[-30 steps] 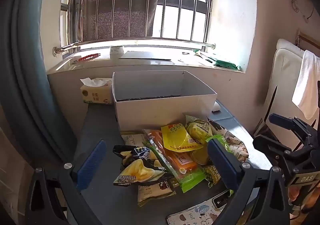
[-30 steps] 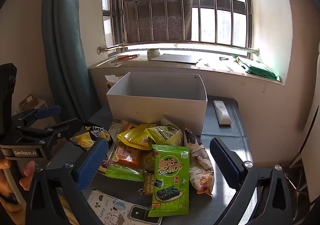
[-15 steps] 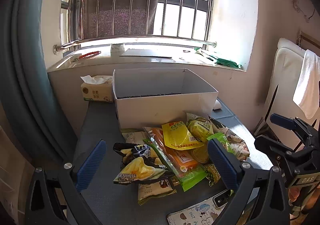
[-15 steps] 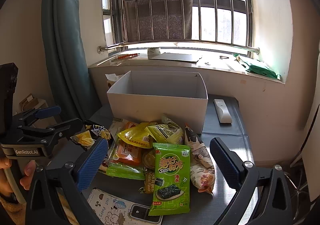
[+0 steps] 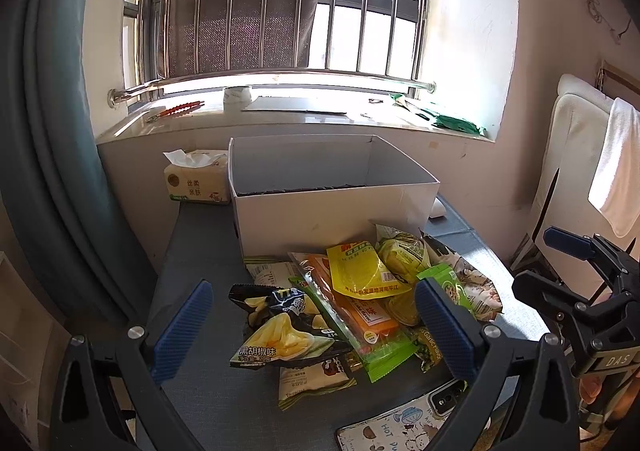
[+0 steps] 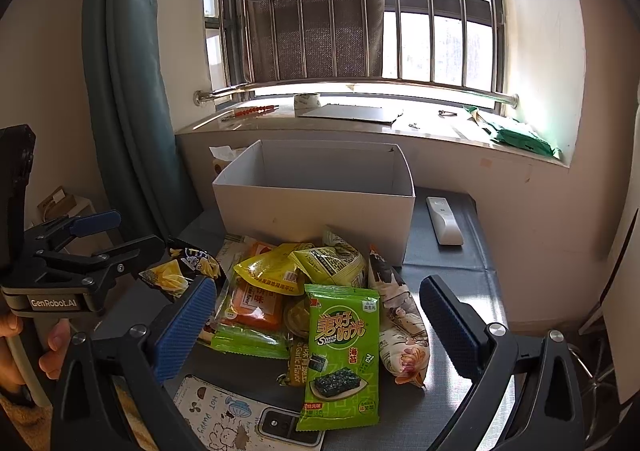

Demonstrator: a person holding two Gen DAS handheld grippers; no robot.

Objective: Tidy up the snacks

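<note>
While both grippers' blue-padded fingers (image 5: pixel 182 331) gape wide, gripping nothing, bright foil snack packets (image 6: pixel 340 355) lie heaped near an open white cardboard box (image 6: pixel 316 219) — all on the grey desk (image 5: pixel 224 403).

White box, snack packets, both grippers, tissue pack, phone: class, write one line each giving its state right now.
white box: open-topped, upright, no snacks visible inside.
snack packets: sealed, piled on the table in front of the box.
green seaweed packet: lying flat, face up, partly over the phone.
left gripper: open, holding nothing.
right gripper: open, holding nothing.
tissue pack: opened, a tissue sticking out.
phone: face down.
</note>
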